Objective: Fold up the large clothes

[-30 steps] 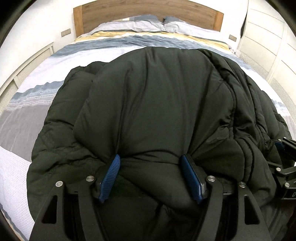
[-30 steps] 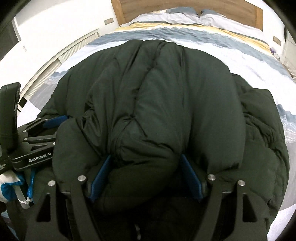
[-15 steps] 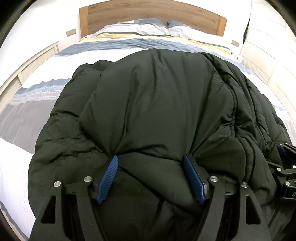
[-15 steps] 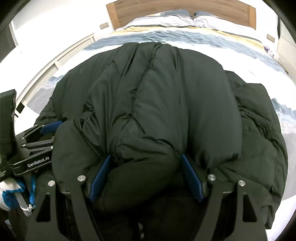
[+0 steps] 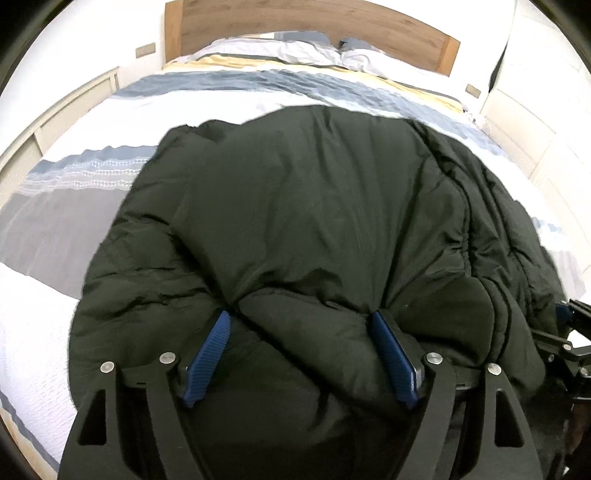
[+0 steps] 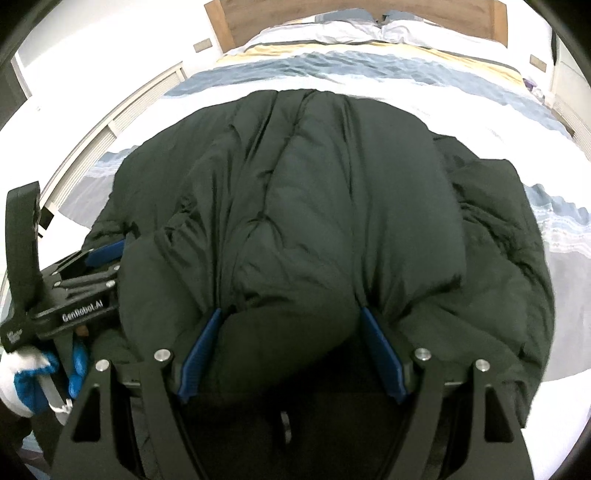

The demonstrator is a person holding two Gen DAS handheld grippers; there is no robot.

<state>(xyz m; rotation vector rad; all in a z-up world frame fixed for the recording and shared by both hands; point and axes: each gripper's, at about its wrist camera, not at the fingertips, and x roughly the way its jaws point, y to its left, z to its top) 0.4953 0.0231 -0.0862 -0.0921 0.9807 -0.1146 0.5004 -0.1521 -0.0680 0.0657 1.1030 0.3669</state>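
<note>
A large black puffer jacket (image 5: 314,221) lay heaped on the near part of a bed (image 5: 92,122), its bulk reaching roughly halfway toward the wooden headboard (image 5: 295,33). The fabric was matte and padded, with broad smooth panels across the top fold and finer quilted ridges and gathered stitching down the side seen at the right of the left wrist view. In the right wrist view a seam ran lengthwise down the middle of the upper layer, and the padding bulged to either side of it. The near edge was doubled into a thick roll that puckered where the blue pads (image 5: 208,358) met it.

The left gripper (image 5: 303,354) had that roll between its fingers, and its jaws were opening; the pads were in contact with the fabric on both sides, with creases running in to them. The right gripper (image 6: 291,354) stood wide, with a fat fold of the jacket filling the gap and its pads pressed into the padding on each side. The two grippers worked side by side at the near edge of the coat.

The bedspread (image 6: 369,74) beneath showed white, grey, blue and yellow bands, with pillows (image 5: 280,50) against the headboard.
</note>
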